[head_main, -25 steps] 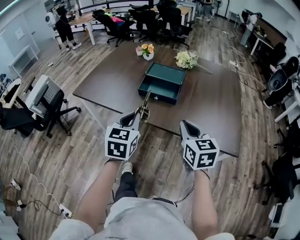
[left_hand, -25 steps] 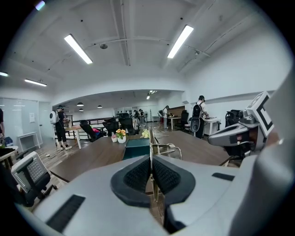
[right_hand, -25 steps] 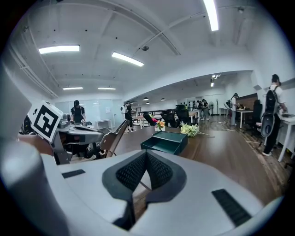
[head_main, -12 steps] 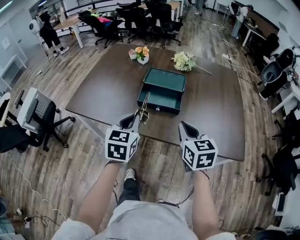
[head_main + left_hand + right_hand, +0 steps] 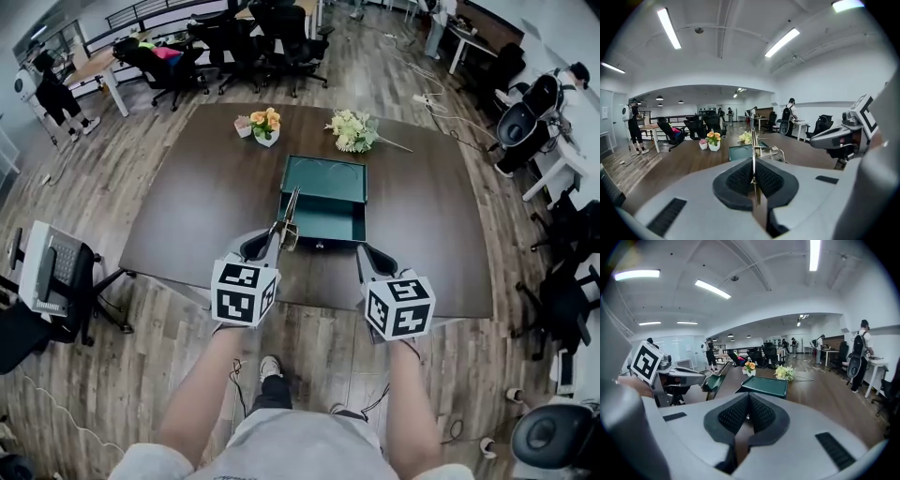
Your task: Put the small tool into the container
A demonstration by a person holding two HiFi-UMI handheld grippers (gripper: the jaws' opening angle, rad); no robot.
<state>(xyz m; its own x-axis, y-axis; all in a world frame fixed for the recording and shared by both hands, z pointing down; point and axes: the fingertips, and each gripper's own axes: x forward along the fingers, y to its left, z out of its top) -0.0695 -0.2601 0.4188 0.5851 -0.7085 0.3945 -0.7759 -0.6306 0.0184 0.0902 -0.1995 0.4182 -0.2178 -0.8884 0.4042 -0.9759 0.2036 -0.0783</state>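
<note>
**Left gripper clamped on small tool, container ahead on table**

Head view: both forearms reach to 12 o'clock at the table's (image 5: 187, 197) near edge. The left gripper (image 5: 274, 234) is clamped on the small tool (image 5: 291, 211), a thin metal piece pointing to 12 o'clock, with its tip overlapping the left edge of the open green container (image 5: 323, 217). The right gripper (image 5: 366, 253) sits at the left one's 3 o'clock, well apart.

The left gripper view alone shows the pads (image 5: 740, 177) pinching the tool (image 5: 753, 150). The right gripper view alone shows the right jaws together with nothing between them.

The container lies at 11 o'clock from the right gripper. Beyond it stand a flower pot (image 5: 266, 122) and a bouquet (image 5: 352, 131).
</note>
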